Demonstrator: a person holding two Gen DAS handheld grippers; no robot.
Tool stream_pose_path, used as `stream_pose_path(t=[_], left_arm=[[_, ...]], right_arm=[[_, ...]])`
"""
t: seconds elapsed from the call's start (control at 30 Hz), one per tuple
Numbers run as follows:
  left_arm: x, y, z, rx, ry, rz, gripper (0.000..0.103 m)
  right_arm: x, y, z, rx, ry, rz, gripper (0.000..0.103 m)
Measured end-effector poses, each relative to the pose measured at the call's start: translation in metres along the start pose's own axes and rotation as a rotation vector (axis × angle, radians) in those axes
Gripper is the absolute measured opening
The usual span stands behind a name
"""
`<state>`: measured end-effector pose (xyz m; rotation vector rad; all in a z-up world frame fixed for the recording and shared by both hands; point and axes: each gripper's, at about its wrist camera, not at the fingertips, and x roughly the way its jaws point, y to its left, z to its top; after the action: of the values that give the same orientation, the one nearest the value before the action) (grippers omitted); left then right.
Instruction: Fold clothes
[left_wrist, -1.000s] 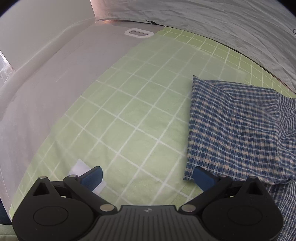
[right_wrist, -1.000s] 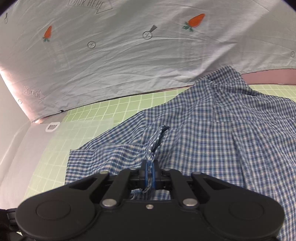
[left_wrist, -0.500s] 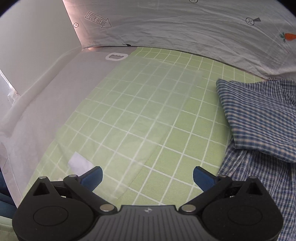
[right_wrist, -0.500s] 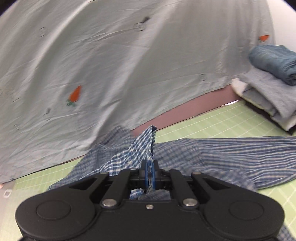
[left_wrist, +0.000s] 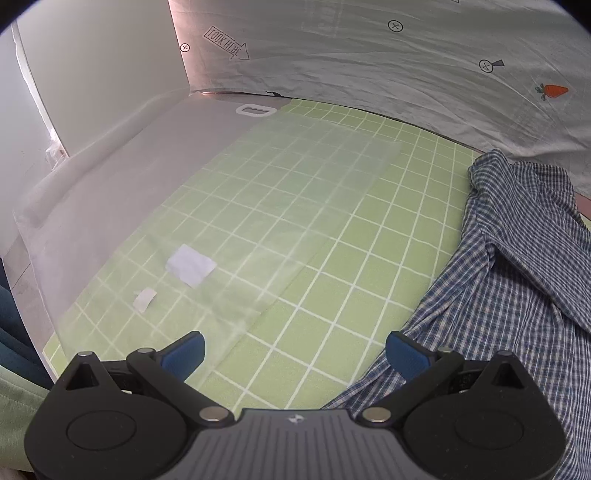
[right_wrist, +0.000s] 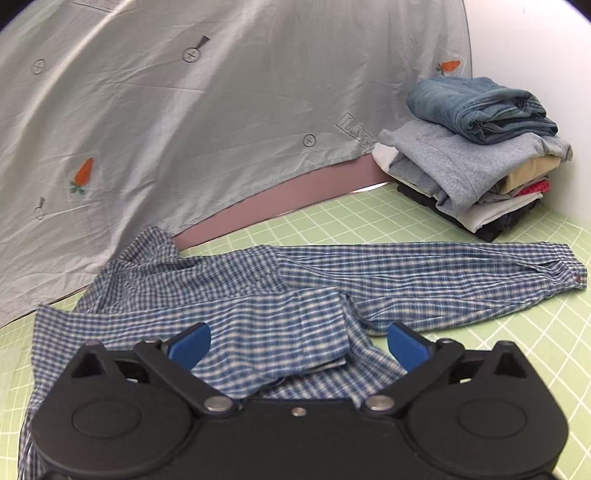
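A blue-and-white checked shirt (right_wrist: 280, 291) lies partly folded on the green grid mat (right_wrist: 491, 350). One sleeve (right_wrist: 461, 273) stretches out to the right, and a folded flap lies just ahead of my right gripper (right_wrist: 298, 345). That gripper is open and holds nothing, hovering over the flap. In the left wrist view the same shirt (left_wrist: 517, 280) fills the right side. My left gripper (left_wrist: 293, 354) is open over the bare mat (left_wrist: 295, 236), its right finger at the shirt's edge.
A stack of folded clothes (right_wrist: 476, 147) stands at the back right against the wall. A grey sheet with carrot prints (right_wrist: 184, 129) hangs behind the mat. Two white paper scraps (left_wrist: 190, 266) and a clear plastic film (left_wrist: 258, 192) lie on the left of the mat.
My right gripper has opened and let go of the shirt fabric, which now lies folded on the shirt. The left gripper has pulled back and leftward, away from the shirt.
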<state>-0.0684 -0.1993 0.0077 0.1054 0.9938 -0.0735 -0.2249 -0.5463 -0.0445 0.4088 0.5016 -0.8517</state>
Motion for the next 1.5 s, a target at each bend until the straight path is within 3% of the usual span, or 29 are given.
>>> stream_pose_path(t=[0.23, 0.37, 0.5, 0.73, 0.83, 0.93, 1.07, 1.2, 1.33, 1.5], left_arm=[[-0.001, 0.051, -0.003, 0.076, -0.032, -0.079, 0.103], [0.000, 0.074, -0.003, 0.128, -0.039, -0.103, 0.103], [0.009, 0.098, -0.007, 0.141, -0.014, -0.126, 0.103], [0.023, 0.129, -0.013, 0.123, 0.027, -0.131, 0.103], [0.027, 0.139, -0.016, 0.114, 0.035, -0.122, 0.103], [0.029, 0.146, -0.021, 0.126, 0.048, -0.125, 0.103], [0.029, 0.154, -0.026, 0.142, 0.053, -0.121, 0.103], [0.030, 0.164, -0.028, 0.143, 0.057, -0.110, 0.103], [0.032, 0.171, -0.030, 0.133, 0.067, -0.100, 0.103], [0.031, 0.173, -0.031, 0.135, 0.066, -0.103, 0.103]], right_arm=[[-0.072, 0.062, -0.056, -0.029, -0.062, 0.001, 0.103], [-0.093, 0.112, -0.085, -0.082, 0.000, 0.018, 0.103], [-0.103, 0.173, -0.112, -0.188, 0.043, -0.078, 0.103], [-0.127, 0.246, -0.154, -0.293, 0.105, 0.048, 0.100], [-0.133, 0.270, -0.169, -0.343, 0.138, 0.059, 0.099], [-0.134, 0.281, -0.180, -0.353, 0.167, 0.075, 0.090], [-0.134, 0.294, -0.192, -0.357, 0.210, 0.097, 0.070], [-0.145, 0.304, -0.200, -0.371, 0.195, 0.131, 0.054], [-0.146, 0.312, -0.209, -0.386, 0.230, 0.171, 0.049], [-0.142, 0.311, -0.216, -0.370, 0.292, 0.196, 0.034]])
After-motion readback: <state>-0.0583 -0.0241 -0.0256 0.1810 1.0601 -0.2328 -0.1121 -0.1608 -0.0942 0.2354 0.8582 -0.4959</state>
